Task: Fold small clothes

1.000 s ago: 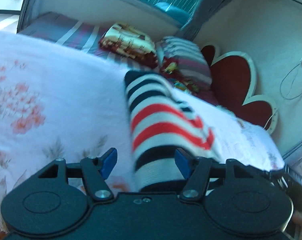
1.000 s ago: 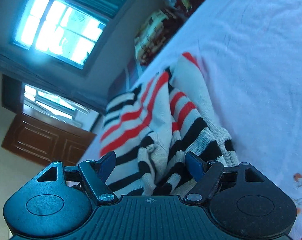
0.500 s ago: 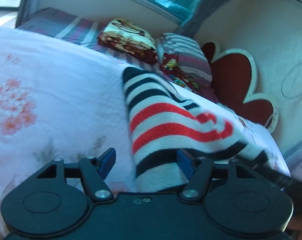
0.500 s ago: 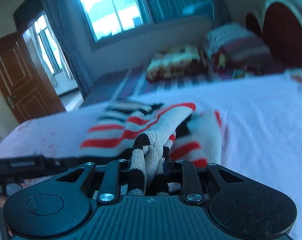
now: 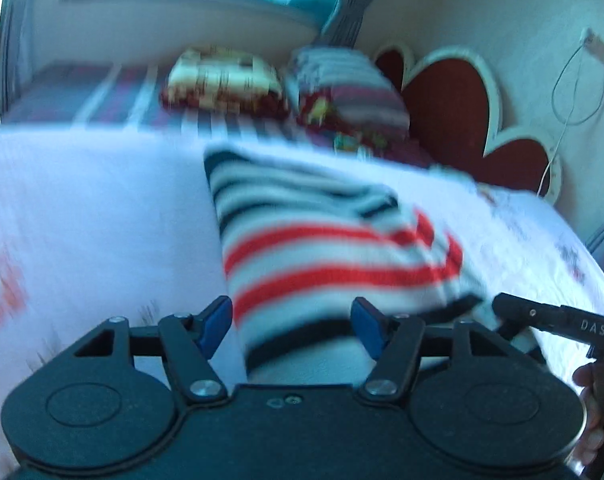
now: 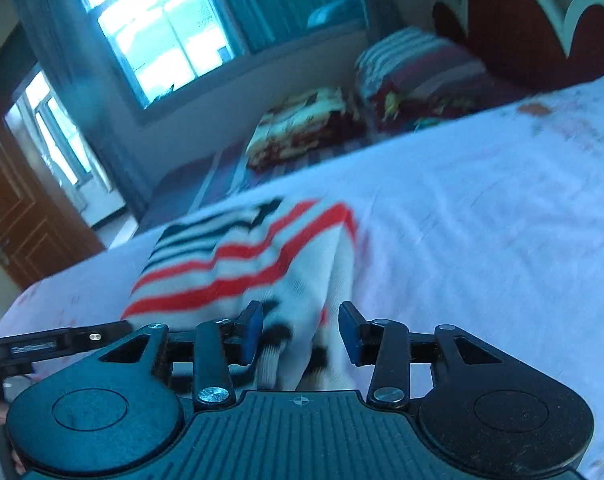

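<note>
Bare bedsheet (image 6: 481, 220) flanks the striped sweater (image 5: 321, 248); pillows (image 5: 341, 92) (far end) block beyond.

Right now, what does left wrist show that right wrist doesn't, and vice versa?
Left wrist only: the white cable hanging on the wall, and the right gripper's body reaching in from the right edge.

Right wrist only: the brown door and the big bright window.

Both: the striped sweater lying on the white sheet, pillows behind it, the red headboard. The left gripper and right gripper are both open, fabric between the fingers.
</note>
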Available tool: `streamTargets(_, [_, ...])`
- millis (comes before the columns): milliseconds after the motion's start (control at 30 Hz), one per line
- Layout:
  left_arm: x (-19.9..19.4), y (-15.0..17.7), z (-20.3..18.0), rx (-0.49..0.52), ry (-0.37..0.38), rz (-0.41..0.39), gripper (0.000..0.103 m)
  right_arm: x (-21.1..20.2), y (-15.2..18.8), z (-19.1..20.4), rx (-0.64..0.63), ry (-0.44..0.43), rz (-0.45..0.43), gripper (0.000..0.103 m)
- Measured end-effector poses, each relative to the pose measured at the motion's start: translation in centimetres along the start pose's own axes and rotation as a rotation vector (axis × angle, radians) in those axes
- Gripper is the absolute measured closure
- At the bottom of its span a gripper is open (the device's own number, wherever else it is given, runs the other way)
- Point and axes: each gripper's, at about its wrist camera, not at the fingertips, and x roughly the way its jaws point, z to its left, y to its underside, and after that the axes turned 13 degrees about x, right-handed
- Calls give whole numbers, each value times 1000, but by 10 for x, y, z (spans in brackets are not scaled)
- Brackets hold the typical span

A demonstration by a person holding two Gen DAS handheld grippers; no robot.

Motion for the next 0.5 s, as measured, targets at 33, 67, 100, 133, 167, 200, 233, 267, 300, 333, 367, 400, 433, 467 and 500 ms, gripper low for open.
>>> streamTargets(33, [0,-5,2,4,-1,-7,40,2,-7,-1,5,-4,-5,61])
streamTargets(67, [3,-9,4,2,-2,-7,40,3,-12,2,3,-6,-11,62])
streamTargets(100, [9,-15,6,5,-7,2,40,7,-18,6,-12,-11,-12,68])
streamTargets(133, [15,-18,6,18,-15,17,41,13,-22,12,-37,-22,-4,83])
streamTargets(167, [22,-19,5,35,-25,36,40,20,-25,18,-65,-34,15,88])
streamTargets(200, [30,-18,6,48,-32,62,40,28,-23,24,-102,-22,42,93])
streamTargets(233, [36,-16,7,50,-27,81,39,39,-19,26,-151,26,71,103])
streamTargets(267, [40,-13,9,46,-22,87,35,51,-11,24,-171,80,106,103])
streamTargets(300, [42,-11,11,43,-15,88,34,57,-6,15,-159,93,117,103])
streamTargets(333, [43,-10,14,36,-11,89,31,56,-6,11,-137,90,111,103])
streamTargets(367, [42,-10,16,28,-8,90,30,53,-5,8,-127,112,111,103])
streamTargets(400, [41,-10,17,20,-3,92,31,49,-5,8,-131,124,110,103])
streamTargets(433, [37,-11,18,16,-4,91,34,41,-6,6,-116,109,97,103])
streamTargets(467, [29,-12,16,18,0,82,37,29,-6,4,-90,84,74,102])
streamTargets(500, [19,-11,15,22,9,69,37,16,-6,3,-72,55,57,102])
